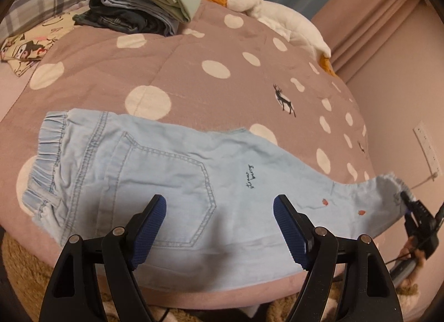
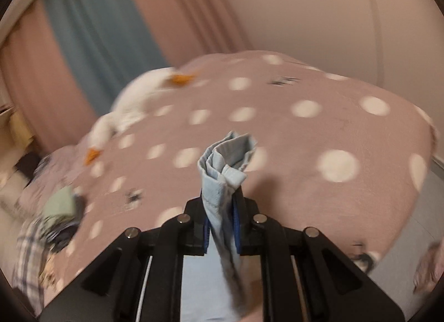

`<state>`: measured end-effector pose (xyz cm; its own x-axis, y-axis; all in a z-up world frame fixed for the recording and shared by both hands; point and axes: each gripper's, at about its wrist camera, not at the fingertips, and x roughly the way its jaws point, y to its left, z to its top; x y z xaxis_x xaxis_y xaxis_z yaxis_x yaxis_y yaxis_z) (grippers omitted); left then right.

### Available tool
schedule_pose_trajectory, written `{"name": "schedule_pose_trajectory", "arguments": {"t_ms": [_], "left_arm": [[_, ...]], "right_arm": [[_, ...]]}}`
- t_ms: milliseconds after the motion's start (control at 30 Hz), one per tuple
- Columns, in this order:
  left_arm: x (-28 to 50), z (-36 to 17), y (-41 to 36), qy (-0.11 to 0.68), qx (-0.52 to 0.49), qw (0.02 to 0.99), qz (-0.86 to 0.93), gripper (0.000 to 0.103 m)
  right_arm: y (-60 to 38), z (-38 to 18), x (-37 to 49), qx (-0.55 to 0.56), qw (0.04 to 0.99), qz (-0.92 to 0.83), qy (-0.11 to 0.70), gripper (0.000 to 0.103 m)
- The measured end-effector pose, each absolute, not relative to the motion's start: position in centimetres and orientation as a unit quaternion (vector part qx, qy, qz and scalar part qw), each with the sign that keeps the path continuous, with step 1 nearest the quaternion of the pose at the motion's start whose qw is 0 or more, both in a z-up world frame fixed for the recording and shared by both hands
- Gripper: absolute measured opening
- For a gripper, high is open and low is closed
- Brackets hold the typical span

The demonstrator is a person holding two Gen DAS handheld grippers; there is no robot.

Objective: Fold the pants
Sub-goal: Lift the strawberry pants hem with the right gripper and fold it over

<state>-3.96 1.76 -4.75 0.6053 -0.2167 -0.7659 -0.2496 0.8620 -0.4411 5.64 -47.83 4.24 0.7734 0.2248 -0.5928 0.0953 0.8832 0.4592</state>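
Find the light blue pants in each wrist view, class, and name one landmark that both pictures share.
Left wrist view: the light blue pants lie flat across the lower middle, waistband at left, above the open left hand-held gripper.
Right wrist view: only a bunched cuff of them shows, centre, pinched in the right hand-held gripper.
Shared landmark: the white plush goose on the polka-dot bedspread.

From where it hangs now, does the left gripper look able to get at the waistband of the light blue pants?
Probably yes. The left gripper is open above the pants, with nothing between it and the waistband to its left. The right gripper holds the far cuff.
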Motion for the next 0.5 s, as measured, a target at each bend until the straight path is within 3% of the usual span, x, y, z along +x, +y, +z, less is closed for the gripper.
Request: {"name": "schedule_pose_trajectory", "arguments": {"t_ms": [233,500], "left_arm": [[-4.1,-4.6,2.1,0.437,-0.248,0.864,0.008,0.079],[-3.5,-5.2,2.5,0.441,-0.247,0.863,-0.007,0.079]], "right_arm": [[-37.8,3.1,5.8,0.203,0.876,0.189,0.395,0.014],[-28.4,-4.3,5.8,0.139,0.801,0.249,0.526,0.014]]}}
